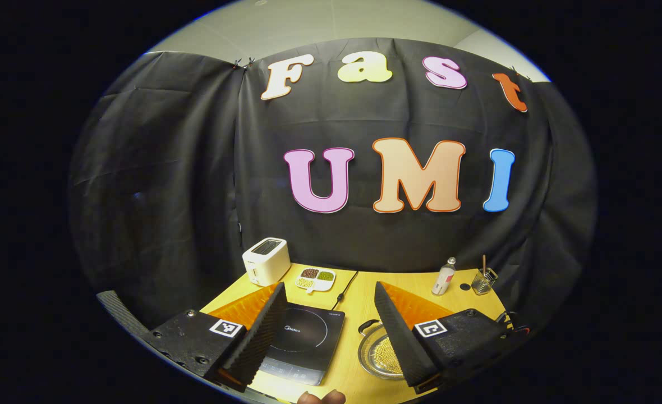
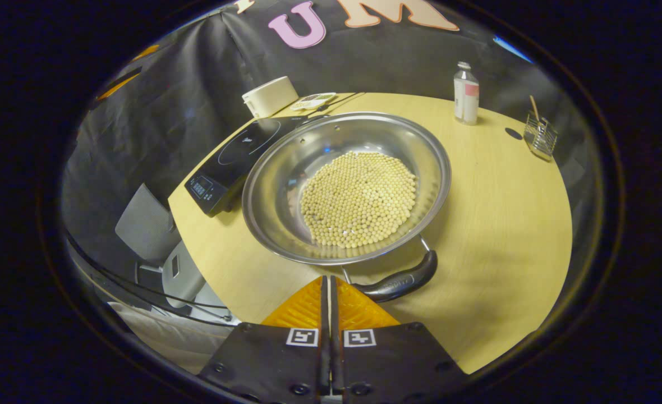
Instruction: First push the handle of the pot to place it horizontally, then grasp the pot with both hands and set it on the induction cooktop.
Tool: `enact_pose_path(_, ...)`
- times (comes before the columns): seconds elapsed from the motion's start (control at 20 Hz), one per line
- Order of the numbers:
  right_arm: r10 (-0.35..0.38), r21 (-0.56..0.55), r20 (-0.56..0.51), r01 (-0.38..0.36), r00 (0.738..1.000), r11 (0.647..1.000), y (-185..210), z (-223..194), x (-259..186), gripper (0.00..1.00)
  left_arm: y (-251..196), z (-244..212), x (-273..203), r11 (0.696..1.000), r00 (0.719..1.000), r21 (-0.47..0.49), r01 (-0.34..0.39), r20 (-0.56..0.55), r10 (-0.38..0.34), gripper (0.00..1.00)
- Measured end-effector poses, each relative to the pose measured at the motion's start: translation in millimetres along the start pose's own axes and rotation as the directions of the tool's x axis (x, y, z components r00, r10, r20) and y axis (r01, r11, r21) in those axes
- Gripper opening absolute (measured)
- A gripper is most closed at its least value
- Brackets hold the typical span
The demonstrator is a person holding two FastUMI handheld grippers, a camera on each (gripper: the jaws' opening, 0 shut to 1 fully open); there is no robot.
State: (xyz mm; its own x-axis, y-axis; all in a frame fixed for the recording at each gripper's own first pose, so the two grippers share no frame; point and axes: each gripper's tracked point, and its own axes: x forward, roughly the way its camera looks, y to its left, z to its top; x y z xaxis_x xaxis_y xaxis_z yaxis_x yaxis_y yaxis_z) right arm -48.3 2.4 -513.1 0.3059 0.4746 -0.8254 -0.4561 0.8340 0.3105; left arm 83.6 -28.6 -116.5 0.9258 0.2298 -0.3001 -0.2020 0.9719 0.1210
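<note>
A: The pot, loaded with pale beans, was seen resting on the desk, just right of the induction cooktop and not yet on it.

B: And the handle? It was found at the pot's near rim, tilted rather than lying level, so the push was judged unfinished.

A: The right tool was held clenched on nothing, its tip just beside the handle's left end; contact could not be confirmed.

B: The left tool was kept spread wide and empty, raised above the near edge of the desk, with cooktop and pot framed between its fingers.

A: So the two-handed grasp and the lift were reckoned still to come.

B: A toaster and a divided dish were noted far behind the cooktop, a bottle and a wire holder far right. Nothing was seen blocking the short path left.
</note>
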Motion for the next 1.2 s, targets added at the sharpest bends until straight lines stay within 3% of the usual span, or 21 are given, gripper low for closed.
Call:
enact_pose_path(0.2, -0.023, 0.027, 0.005, 0.023, 1.000, 0.999, -16, 9, -3, 0.02, -4, -4, 2, 1.000, 1.000, 0.006, 0.005, -0.008, -0.005, 0.92)
enact_pose_path(0.25, -0.029, 0.033, 0.008, 0.029, 1.000, 0.999, -20, 10, -3, 0.02, -5, -4, 2, 1.000, 1.000, 0.007, 0.007, -0.008, -0.007, 0.96)
enact_pose_path(1.2, -0.150, 0.055, 0.021, 0.149, 0.988, 0.987, -97, 55, 5, 0.03, -9, -19, 14, 1.000, 0.999, 0.010, 0.010, -0.039, -0.009, 0.96)
